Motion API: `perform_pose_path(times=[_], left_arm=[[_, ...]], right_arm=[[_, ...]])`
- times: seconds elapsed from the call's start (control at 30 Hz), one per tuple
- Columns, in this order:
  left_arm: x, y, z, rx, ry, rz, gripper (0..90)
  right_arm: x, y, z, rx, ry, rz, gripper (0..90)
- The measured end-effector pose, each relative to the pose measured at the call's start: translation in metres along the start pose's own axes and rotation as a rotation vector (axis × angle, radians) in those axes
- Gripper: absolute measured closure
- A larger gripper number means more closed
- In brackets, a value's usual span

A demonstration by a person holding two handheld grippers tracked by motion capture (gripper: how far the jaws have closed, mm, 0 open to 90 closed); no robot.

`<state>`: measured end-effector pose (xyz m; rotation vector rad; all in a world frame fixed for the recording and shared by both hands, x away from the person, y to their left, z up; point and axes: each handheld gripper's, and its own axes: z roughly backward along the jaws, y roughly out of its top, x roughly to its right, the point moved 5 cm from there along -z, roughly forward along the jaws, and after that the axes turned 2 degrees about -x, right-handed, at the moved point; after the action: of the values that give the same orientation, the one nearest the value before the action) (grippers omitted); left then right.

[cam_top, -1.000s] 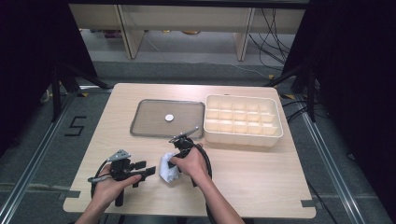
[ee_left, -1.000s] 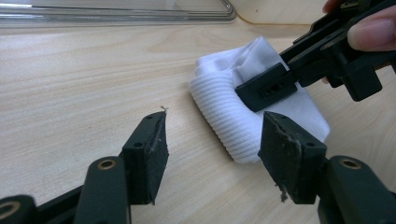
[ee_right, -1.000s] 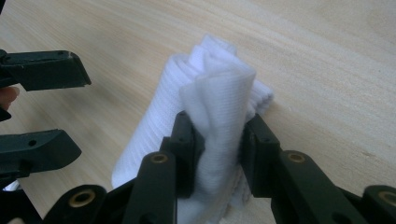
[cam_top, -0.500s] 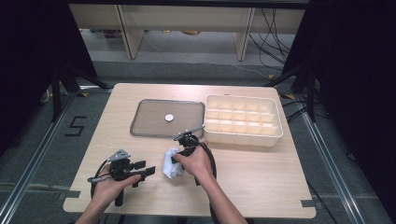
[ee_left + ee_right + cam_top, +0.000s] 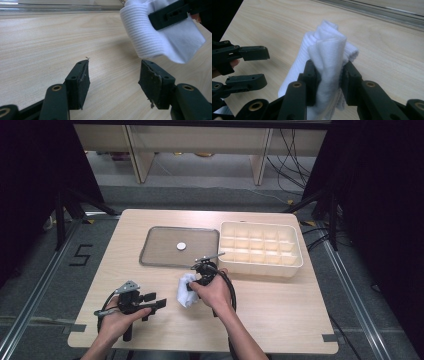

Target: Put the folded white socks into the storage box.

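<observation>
Since the earlier pictures, the right gripper (image 5: 192, 287) has risen a little and shifted toward the tray, carrying the white cloth (image 5: 184, 290) with it, while the left gripper (image 5: 157, 305) has kept its place.

At the left of the high view, the person's left hand (image 5: 120, 317) comes in from the near edge of the table (image 5: 280, 320) and holds its gripper low over the wood, jaws pointing toward the cloth. In the left gripper view those jaws stand wide apart with nothing but bare tabletop between them, and the cloth (image 5: 162, 37) hangs ahead and to the right, clear of both pads.

Toward the middle, the right hand (image 5: 215, 292) reaches in at a slant, its gripper angled down and to the left. In the right gripper view its jaws are pinched narrow on the cloth (image 5: 327, 57), the pads pressing a bunched fold from both sides.

The cloth is white and ribbed, folded over on itself into a soft bundle; its upper part stands above the jaws and the rest droops below them. It is just above the table, between the two grippers, and near the front edge of the tray (image 5: 155, 247). A small white disc (image 5: 181, 246) lies in the tray, and a cream box with compartments (image 5: 295, 265) stands at the right.
</observation>
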<state>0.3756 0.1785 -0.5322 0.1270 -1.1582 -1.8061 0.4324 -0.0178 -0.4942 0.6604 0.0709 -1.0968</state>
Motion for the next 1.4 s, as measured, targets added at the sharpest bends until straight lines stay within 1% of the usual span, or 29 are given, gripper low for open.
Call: perform_pose_path(times=[0.03, 0.07, 0.13, 0.17, 0.23, 0.37, 0.43, 0.47, 0.5, 0.53, 0.6, 0.63, 0.7, 0.77, 0.8, 0.83, 0.87, 0.9, 0.93, 1.0, 1.07, 1.1, 1.13, 1.17, 1.2, 1.23, 1.3, 1.33, 1.4], left_arm=[[0.000, 0.000, 0.000, 0.002, 0.000, 0.002, 40.1], [0.000, 0.000, 0.000, 0.002, 0.001, 0.002, 40.1], [0.000, 0.000, 0.000, 0.001, 0.001, 0.002, 40.1], [0.000, 0.000, 0.000, 0.002, 0.001, 0.002, 40.1], [0.000, 0.000, 0.000, 0.000, 0.001, 0.001, 40.1], [0.001, -0.001, 0.000, -0.005, 0.006, 0.007, 40.1], [0.001, -0.001, 0.000, -0.003, 0.004, 0.001, 40.1], [0.001, -0.001, 0.000, -0.003, 0.006, 0.004, 40.1], [0.001, 0.000, 0.000, -0.002, 0.006, 0.002, 40.1], [0.000, 0.000, 0.001, -0.001, 0.007, 0.000, 40.1], [0.000, 0.000, 0.001, 0.004, 0.004, -0.002, 40.1], [0.000, 0.000, 0.001, 0.004, 0.000, -0.004, 40.1], [0.000, 0.001, 0.002, 0.006, 0.005, 0.002, 40.1], [-0.001, 0.000, 0.002, 0.009, 0.011, 0.001, 40.1], [0.000, 0.000, 0.002, 0.008, 0.010, -0.001, 40.1], [0.000, 0.000, 0.002, 0.007, 0.005, -0.005, 40.1], [0.000, 0.000, 0.002, 0.004, 0.007, -0.005, 40.1], [0.000, 0.000, 0.001, 0.004, 0.005, -0.008, 40.1], [0.000, -0.001, 0.001, 0.002, 0.005, -0.004, 40.1], [0.000, -0.002, 0.001, -0.003, 0.007, -0.009, 40.1], [0.001, -0.002, 0.000, -0.004, 0.009, -0.006, 40.1], [0.001, -0.002, 0.000, -0.005, 0.010, -0.006, 40.0], [0.001, -0.002, 0.000, -0.003, 0.006, -0.007, 40.0], [0.001, -0.002, 0.000, -0.002, 0.007, -0.006, 40.0], [0.001, -0.002, 0.000, -0.001, 0.007, -0.008, 40.1], [0.001, -0.002, 0.000, -0.002, 0.008, -0.009, 40.0], [0.001, -0.002, 0.000, -0.003, 0.008, -0.010, 40.1], [0.001, -0.002, 0.000, -0.004, 0.009, -0.009, 40.0], [0.001, -0.003, 0.000, -0.005, 0.010, -0.010, 40.1]], right_arm=[[-0.001, 0.000, 0.001, -0.003, -0.010, -0.022, 69.4], [0.000, 0.000, 0.003, 0.003, -0.006, -0.021, 69.4], [0.002, 0.001, 0.004, 0.017, -0.005, 0.005, 69.4], [0.001, 0.001, 0.005, 0.019, -0.003, -0.010, 69.4], [0.000, 0.001, 0.007, 0.023, 0.000, -0.017, 69.4], [0.001, 0.002, 0.011, 0.041, -0.021, -0.008, 69.4], [0.001, 0.002, 0.013, 0.043, -0.015, -0.017, 69.4], [0.001, 0.003, 0.014, 0.045, -0.026, -0.016, 69.4], [0.000, 0.004, 0.014, 0.050, -0.011, -0.018, 69.4], [0.002, 0.004, 0.016, 0.062, 0.000, 0.001, 69.4], [0.001, 0.006, 0.017, 0.094, -0.010, 0.003, 69.4], [0.000, 0.006, 0.019, 0.092, -0.006, -0.007, 69.4], [0.002, 0.007, 0.022, 0.093, -0.009, 0.013, 69.4], [0.002, 0.008, 0.025, 0.098, -0.009, 0.010, 69.3], [0.002, 0.008, 0.026, 0.095, -0.019, -0.008, 69.3], [0.001, 0.008, 0.027, 0.087, -0.016, -0.020, 69.3], [0.003, 0.009, 0.028, 0.109, -0.008, -0.003, 69.3], [0.002, 0.008, 0.029, 0.100, -0.010, -0.016, 69.3], [0.004, 0.009, 0.029, 0.104, -0.016, -0.004, 69.3], [0.003, 0.009, 0.029, 0.106, -0.018, -0.024, 69.2], [0.006, 0.010, 0.029, 0.110, -0.026, -0.013, 69.2], [0.006, 0.010, 0.030, 0.106, -0.036, -0.029, 69.2], [0.006, 0.011, 0.030, 0.117, -0.033, -0.030, 69.2], [0.008, 0.011, 0.032, 0.118, -0.023, -0.008, 69.2], [0.008, 0.011, 0.033, 0.120, -0.031, -0.023, 69.2], [0.009, 0.012, 0.033, 0.131, -0.040, -0.026, 69.2], [0.010, 0.012, 0.035, 0.123, -0.050, -0.024, 69.2], [0.010, 0.012, 0.036, 0.127, -0.032, -0.028, 69.2], [0.011, 0.012, 0.038, 0.135, -0.033, -0.027, 69.2]])
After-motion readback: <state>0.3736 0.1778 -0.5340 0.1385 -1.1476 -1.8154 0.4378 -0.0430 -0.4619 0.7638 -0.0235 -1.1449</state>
